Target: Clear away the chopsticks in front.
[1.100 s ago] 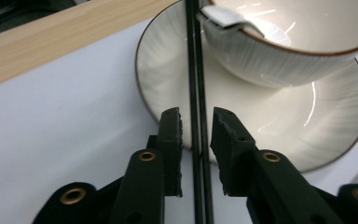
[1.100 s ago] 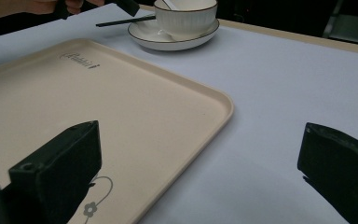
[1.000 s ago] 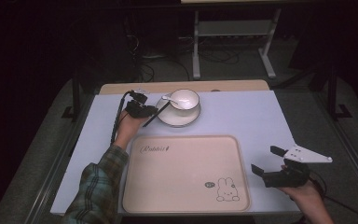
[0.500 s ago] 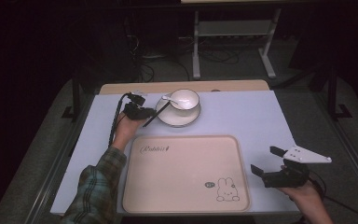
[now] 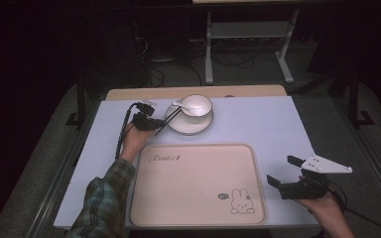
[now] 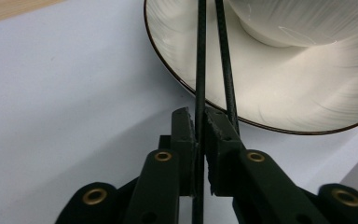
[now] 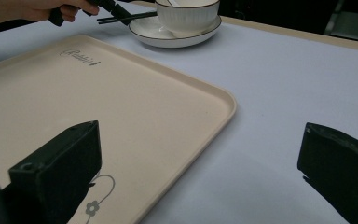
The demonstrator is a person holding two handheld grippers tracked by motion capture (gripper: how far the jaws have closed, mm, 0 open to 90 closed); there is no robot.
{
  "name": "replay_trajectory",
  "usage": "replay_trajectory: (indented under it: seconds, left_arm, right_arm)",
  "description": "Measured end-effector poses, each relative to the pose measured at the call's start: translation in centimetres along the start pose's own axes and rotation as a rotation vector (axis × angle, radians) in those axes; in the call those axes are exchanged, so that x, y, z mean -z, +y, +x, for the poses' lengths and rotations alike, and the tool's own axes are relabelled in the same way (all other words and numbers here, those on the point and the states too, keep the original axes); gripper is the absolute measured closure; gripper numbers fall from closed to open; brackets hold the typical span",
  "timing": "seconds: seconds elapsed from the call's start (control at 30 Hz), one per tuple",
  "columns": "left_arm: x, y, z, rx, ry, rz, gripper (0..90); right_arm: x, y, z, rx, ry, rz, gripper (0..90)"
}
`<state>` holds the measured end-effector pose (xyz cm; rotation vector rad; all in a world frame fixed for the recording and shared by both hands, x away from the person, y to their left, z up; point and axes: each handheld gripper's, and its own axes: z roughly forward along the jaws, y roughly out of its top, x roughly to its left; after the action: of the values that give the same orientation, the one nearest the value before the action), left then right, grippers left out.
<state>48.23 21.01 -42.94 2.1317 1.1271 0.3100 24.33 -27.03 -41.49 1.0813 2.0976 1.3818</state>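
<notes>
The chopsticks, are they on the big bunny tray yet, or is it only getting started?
Only starting, it seems. Nothing looks finished: the bunny tray is bare. In hand: the left tool is pinching one of the chopsticks, which lie across the saucer under the bowl. The right tool waits open beside the tray. Probably left: moving everything over.

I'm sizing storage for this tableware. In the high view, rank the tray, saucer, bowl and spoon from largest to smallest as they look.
1. Tray
2. Saucer
3. Bowl
4. Spoon, partly hidden inside the bowl, so its full length is unsure.
</notes>
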Motion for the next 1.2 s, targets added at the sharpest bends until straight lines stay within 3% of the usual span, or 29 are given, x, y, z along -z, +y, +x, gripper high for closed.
replay_trajectory:
  seconds: [0.3,0.43,0.67,1.2]
  left_arm:
    - [0.1,0.0,0.0,0.003,0.007,-0.007,84.8]
    - [0.7,-0.2,0.2,0.027,0.008,-0.021,84.9]
    - [2.5,-1.2,0.9,0.05,0.01,-0.044,85.0]
    - [7.7,-5.3,0.8,0.041,-0.002,-0.083,85.1]
  right_arm:
    - [0.0,0.0,0.0,-0.002,-0.001,-0.001,0.0]
    - [0.1,0.0,0.0,-0.002,-0.002,-0.001,0.0]
    - [0.1,0.0,0.0,-0.002,-0.003,-0.002,0.0]
    - [-0.1,-0.1,0.1,0.003,-0.004,0.006,0.0]
